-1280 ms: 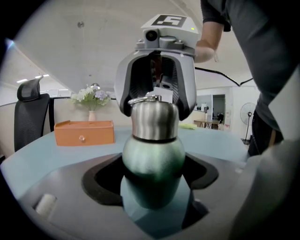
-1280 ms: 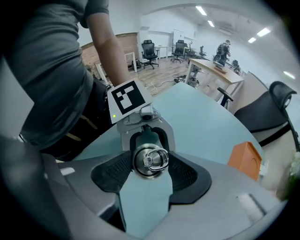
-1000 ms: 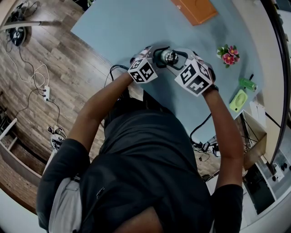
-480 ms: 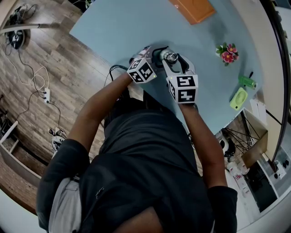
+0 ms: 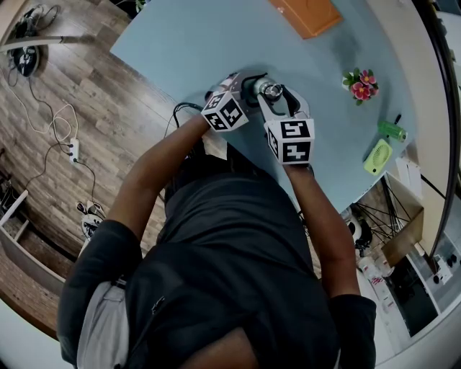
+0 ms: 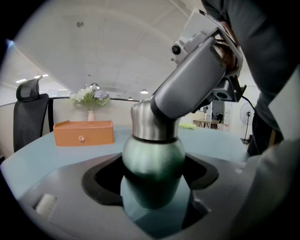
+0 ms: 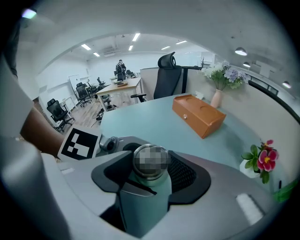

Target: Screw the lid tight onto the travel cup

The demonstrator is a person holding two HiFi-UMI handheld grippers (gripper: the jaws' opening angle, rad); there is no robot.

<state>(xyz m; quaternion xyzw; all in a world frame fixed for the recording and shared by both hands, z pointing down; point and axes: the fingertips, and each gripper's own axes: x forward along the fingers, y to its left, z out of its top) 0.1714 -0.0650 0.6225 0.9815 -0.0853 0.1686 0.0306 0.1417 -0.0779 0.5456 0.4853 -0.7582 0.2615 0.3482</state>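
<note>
Cup [image 6: 152,168] is matte green with a silver lid [image 7: 150,162]. Table [image 5: 216,36] pale blue, far box [image 5: 306,14] orange, marker cubes [image 5: 225,112] black-and-white squares.

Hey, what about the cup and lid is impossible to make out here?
Lid top: right gripper view, mosaic patch covers it.
Lid's upper part: left gripper view, right gripper covers it.
Seam with travel cup: head view, too small.

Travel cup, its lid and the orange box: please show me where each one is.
travel cup [image 6: 152,171]: left gripper view, on its green body.
lid [image 6: 149,124]: left gripper view, on its steel side wall.
orange box [image 7: 199,112]: right gripper view, on its top face.
</note>
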